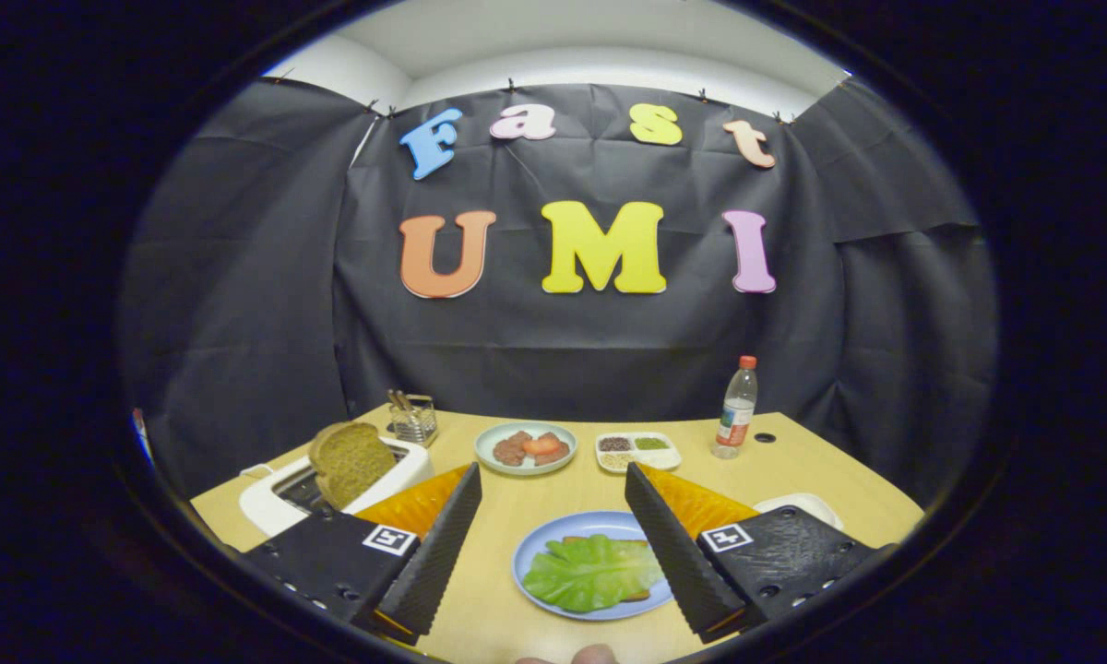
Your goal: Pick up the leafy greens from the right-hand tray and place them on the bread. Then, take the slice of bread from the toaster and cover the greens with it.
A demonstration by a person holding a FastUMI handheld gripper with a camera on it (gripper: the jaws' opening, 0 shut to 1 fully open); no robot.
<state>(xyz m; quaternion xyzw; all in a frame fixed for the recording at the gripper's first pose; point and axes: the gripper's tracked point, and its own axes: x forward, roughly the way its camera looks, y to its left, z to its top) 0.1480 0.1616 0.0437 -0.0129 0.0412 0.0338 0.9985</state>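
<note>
The leafy greens (590, 572) lie spread on a slice of bread (609, 542) whose edge peeks out behind them, on a light blue plate (553, 549). The plate sits between my two fingers, closer to the right one. My gripper (553, 535) is open, with nothing held. A brown slice of bread (351, 463) stands tilted out of the white toaster (281, 498), just beyond my left finger.
Beyond the fingers, a pale plate with meat slices (526, 448), a small divided dish of seasonings (637, 451) and a plastic bottle with a red cap (736, 410) stand on the wooden table (793, 461). A glass holder (413, 420) sits behind the toaster. A white tray rim (807, 504) shows behind my right finger.
</note>
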